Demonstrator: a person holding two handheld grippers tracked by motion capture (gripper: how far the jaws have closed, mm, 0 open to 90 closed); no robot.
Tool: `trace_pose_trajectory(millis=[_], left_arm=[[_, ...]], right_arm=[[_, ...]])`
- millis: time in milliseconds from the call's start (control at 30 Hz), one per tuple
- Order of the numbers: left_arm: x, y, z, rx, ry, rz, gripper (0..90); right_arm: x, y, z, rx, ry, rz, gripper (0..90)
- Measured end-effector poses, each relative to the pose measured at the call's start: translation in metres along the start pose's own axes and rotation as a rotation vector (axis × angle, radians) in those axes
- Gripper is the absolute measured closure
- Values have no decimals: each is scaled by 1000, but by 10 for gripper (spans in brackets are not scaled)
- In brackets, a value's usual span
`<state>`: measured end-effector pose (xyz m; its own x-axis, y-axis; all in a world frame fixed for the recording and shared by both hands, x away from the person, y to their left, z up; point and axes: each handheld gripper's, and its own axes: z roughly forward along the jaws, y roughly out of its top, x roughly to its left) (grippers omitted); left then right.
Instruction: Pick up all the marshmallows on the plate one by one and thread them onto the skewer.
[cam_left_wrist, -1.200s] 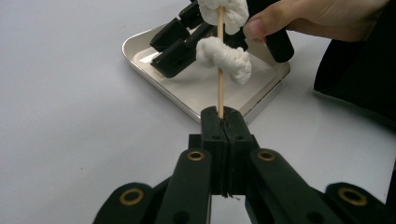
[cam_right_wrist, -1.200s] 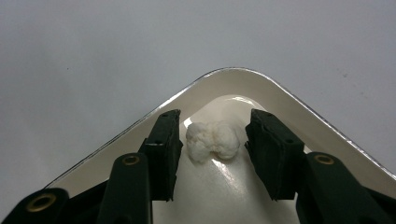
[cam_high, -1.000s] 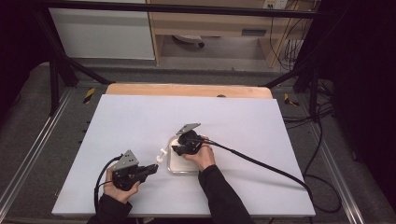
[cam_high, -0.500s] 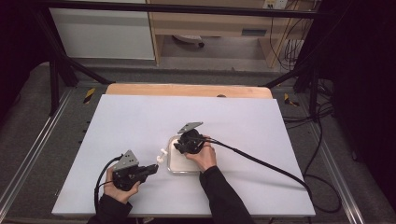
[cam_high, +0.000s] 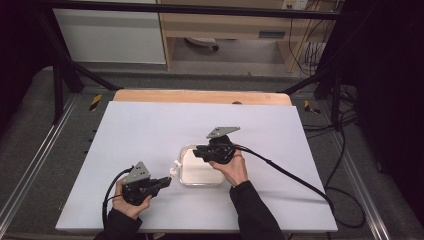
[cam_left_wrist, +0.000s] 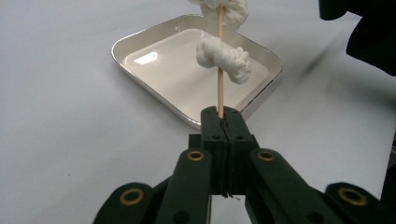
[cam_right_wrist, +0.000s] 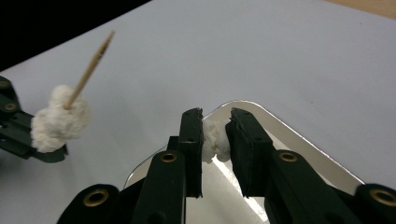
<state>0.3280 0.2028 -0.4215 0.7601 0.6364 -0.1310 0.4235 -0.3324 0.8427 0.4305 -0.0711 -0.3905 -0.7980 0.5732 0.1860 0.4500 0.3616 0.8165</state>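
My left gripper (cam_left_wrist: 224, 112) is shut on the lower end of a thin wooden skewer (cam_left_wrist: 220, 88) that stands upright. Two white fluffy lumps (cam_left_wrist: 223, 58) are threaded on the skewer. It is held just left of a shallow white tray (cam_high: 200, 175) with a shiny rim. My right gripper (cam_right_wrist: 215, 116) hangs over the tray (cam_right_wrist: 299, 140), shut on another small white lump (cam_right_wrist: 214, 140); its jaws have just been closing on that lump. From the right gripper view the skewer (cam_right_wrist: 91, 65) and its lumps (cam_right_wrist: 60, 121) stand at the left, apart from the held lump.
The tray sits near the middle front of a white tabletop (cam_high: 150, 130). A wooden strip (cam_high: 200, 96) runs along the far edge. A black cable (cam_high: 290, 175) trails right from the right gripper (cam_high: 197, 150), and metal frame rails flank the table.
The right gripper has lifted off the tray with the white lump and shifted slightly to the right. The left gripper and skewer have kept still.
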Motion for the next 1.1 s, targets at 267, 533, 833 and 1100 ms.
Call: trace_pose_trajectory(millis=[267,533,833,1100], left_arm=[[-7,2,4,1,-19,20,888],[-13,3,7,3,-34,45,887],[-17,4,9,6,-42,63,888],[-18,4,9,3,-43,70,888]], right_arm=[[0,-3,-34,-76,48,24,750],[2,1,-59,-152,96,50,750],[3,8,-71,-217,179,99,750],[3,7,-65,-214,212,123,749]])
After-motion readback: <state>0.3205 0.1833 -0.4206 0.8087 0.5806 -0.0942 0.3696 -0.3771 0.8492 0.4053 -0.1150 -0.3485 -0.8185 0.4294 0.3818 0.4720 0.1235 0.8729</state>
